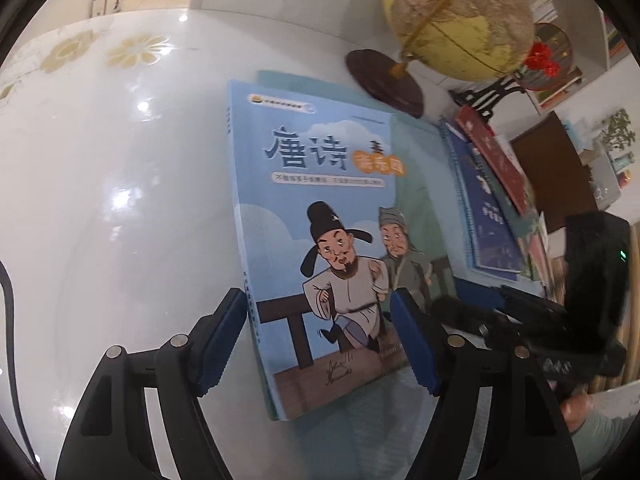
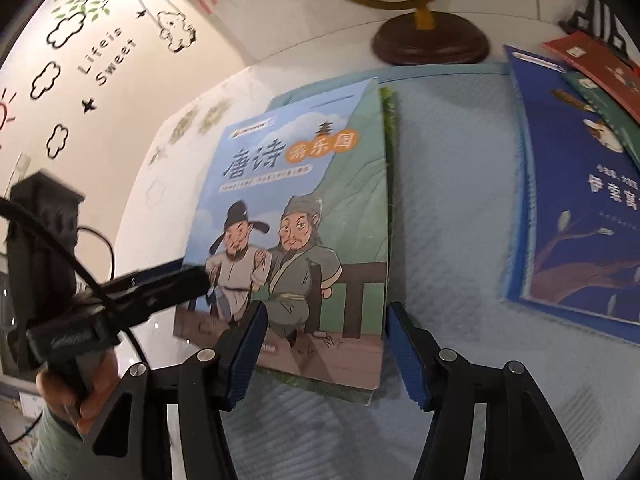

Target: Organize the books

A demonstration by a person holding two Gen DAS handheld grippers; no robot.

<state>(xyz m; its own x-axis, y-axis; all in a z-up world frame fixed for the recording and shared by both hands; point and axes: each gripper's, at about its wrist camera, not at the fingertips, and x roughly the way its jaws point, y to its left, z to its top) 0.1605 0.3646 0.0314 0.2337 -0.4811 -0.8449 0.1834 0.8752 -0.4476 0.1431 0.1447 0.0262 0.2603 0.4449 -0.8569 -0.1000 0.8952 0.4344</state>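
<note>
A: Where was the poetry book (image 1: pixel 320 216)?

B: Flat, cover up, on a pale blue mat (image 2: pixel 448 200) on the white surface (image 1: pixel 120 200). A second, green-edged book (image 2: pixel 390 120) lay under it, showing along its right side. Its spine side hung past the mat's left edge, over the bare surface.

A: And the jaws?

B: The left gripper (image 1: pixel 320 344) stood wide open, its blue pads either side of the book's lower half, above it; whether they touched the cover, I couldn't tell. The right gripper (image 2: pixel 326 350) was wide open too, over the book's lower right corner, holding nothing.

A: The hands?

B: Each view caught the other tool from the side. A hand (image 2: pixel 60 396) gripped the left tool's handle, and a bit of the other hand (image 1: pixel 580 408) showed at the right tool, mostly cut off.

A: What else lay around?

B: A globe (image 1: pixel 460 16) on a dark round base behind the mat. To the right, a dark blue book (image 2: pixel 580 216) with a red one (image 2: pixel 592 68) overlapping its far corner. Their titles were blurred or cropped.
</note>
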